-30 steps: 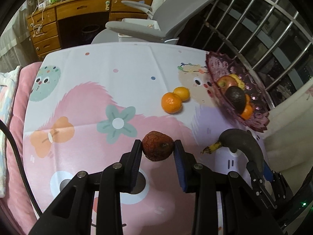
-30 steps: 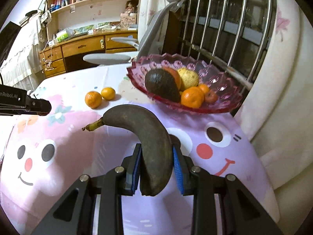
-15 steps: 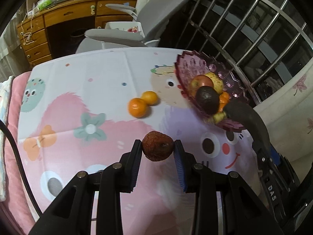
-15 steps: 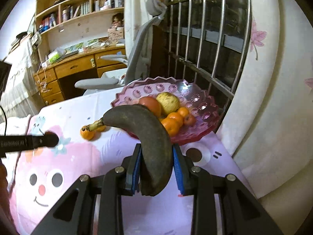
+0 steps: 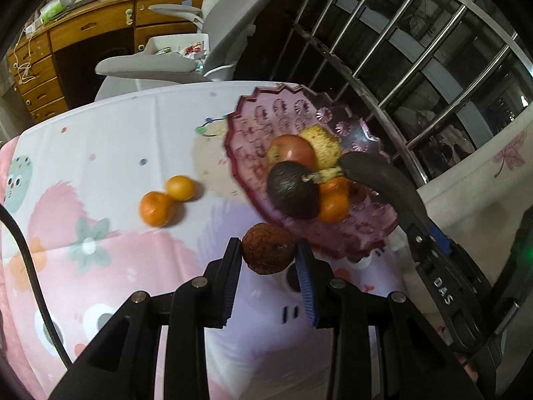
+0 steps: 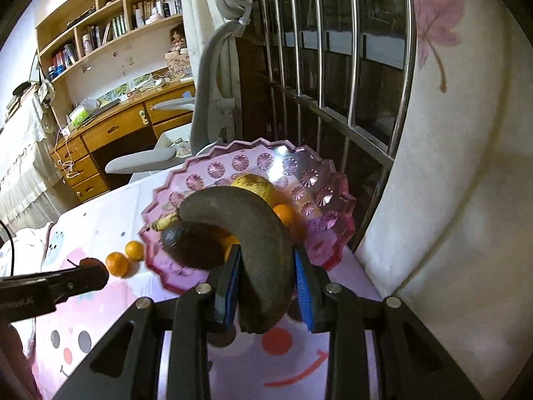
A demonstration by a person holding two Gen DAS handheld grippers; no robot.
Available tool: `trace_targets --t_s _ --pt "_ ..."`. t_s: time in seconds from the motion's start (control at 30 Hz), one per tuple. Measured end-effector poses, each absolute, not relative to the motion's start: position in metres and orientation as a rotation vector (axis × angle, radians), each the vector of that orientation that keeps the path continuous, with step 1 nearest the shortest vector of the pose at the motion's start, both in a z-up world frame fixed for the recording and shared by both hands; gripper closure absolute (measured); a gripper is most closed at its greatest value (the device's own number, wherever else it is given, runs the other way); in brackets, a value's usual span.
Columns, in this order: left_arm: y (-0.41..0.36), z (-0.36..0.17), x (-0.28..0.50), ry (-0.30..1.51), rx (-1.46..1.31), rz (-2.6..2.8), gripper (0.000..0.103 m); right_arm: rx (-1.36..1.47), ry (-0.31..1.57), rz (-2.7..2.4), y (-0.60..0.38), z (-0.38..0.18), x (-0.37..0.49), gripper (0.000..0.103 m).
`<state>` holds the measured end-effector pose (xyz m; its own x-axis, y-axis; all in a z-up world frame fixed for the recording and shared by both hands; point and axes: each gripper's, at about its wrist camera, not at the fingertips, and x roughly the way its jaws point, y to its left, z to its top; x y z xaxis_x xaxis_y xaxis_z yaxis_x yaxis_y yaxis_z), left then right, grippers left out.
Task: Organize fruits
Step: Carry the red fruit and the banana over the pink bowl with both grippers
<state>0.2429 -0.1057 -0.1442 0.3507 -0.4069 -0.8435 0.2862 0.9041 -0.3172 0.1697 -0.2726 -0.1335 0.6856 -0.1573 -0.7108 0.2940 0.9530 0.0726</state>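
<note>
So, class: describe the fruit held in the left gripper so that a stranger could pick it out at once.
Start at the pink glass bowl on the cartoon tablecloth. Just before its near rim, the left gripper is shut on a small round fruit. Unlike the two smooth oranges nearby, it is brown and wrinkled.

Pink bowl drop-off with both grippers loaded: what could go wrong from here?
1. The pink bowl is already heaped, so the blackened banana in the right gripper may slide off the pile.
2. The left gripper with its wrinkled brown fruit nears the same rim; the two could collide.
</note>
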Motion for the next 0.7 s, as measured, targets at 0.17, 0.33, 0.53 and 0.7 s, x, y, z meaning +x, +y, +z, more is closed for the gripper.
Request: trace_targets --t_s 0.17,0.33,0.53,0.7 --pt "-0.131 -0.142 0.253 1.125 -0.125 -0.462 0.071 0.211 0.783 -0.246 -0.297 -0.136 0.187 0.073" --pt "-0.153 -0.15 0.264 1.148 -0.125 -0.457 0.071 0.243 0.789 -0.24 -0.32 -0.142 0.205 0.073" --pt "-0.171 -0.157 0.271 1.16 -0.133 -0.458 0.071 0.238 0.791 -0.259 -0.339 -0.151 0.224 0.073" --pt "-0.191 -0.164 0.278 1.167 -0.134 -0.473 0.071 0.246 0.794 -0.27 -0.353 -0.158 0.237 0.073"
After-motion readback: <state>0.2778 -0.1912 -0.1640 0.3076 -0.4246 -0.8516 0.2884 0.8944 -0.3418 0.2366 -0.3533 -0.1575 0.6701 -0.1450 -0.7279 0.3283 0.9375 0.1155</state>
